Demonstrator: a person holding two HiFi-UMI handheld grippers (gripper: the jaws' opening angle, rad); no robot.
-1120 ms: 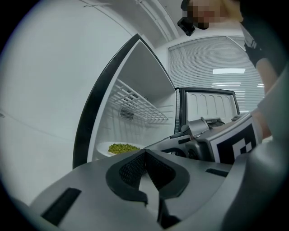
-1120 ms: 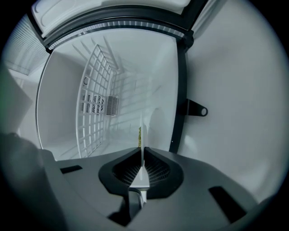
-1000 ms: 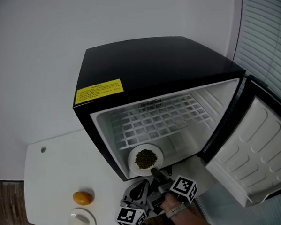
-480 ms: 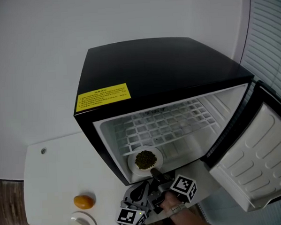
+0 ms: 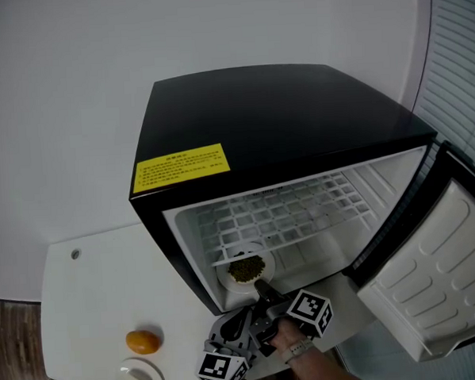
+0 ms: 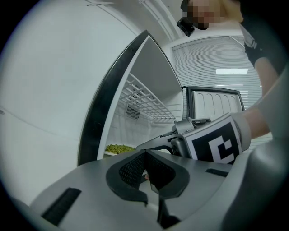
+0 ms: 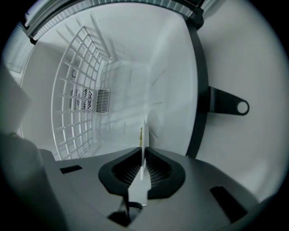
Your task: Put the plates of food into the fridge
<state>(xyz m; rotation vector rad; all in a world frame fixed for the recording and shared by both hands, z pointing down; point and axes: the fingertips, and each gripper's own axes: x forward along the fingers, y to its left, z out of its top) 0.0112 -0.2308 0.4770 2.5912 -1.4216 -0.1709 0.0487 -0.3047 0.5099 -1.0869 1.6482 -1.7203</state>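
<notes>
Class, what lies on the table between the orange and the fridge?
Nothing: the head view shows bare white table between the orange and the fridge.

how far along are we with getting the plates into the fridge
Done: the black fridge stands open. In hand: the right gripper is shut on the white plate of green food, its far part already inside the fridge's mouth. Left: releasing it, then the small white dish on the white table.
</notes>
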